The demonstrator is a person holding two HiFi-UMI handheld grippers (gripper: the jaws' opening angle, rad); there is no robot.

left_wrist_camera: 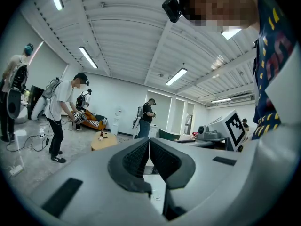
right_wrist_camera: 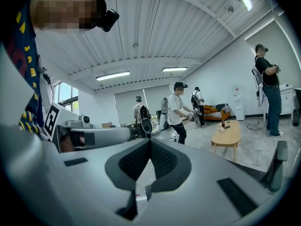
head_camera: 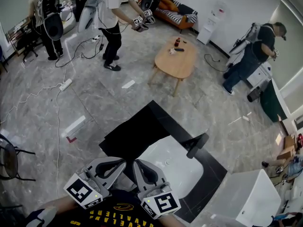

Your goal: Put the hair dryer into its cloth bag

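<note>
A dark hair dryer (head_camera: 197,144) lies on the black table (head_camera: 137,129), at the far right edge of a white cloth bag (head_camera: 173,167) spread flat on it. In the right gripper view the hair dryer (right_wrist_camera: 277,165) shows as a dark upright shape at the right edge. My left gripper (head_camera: 121,164) and right gripper (head_camera: 139,165) are held side by side close to my chest, at the near edge of the table, short of the bag. Both are shut with nothing between the jaws, as the left gripper (left_wrist_camera: 149,144) and right gripper (right_wrist_camera: 150,143) show in their own views.
A white box (head_camera: 246,197) stands right of the table. Beyond it are an oval wooden coffee table (head_camera: 176,59), an orange sofa (head_camera: 173,13) and several people with grippers. Cables and a power strip (head_camera: 65,84) lie on the floor at left, near a black chair (head_camera: 7,161).
</note>
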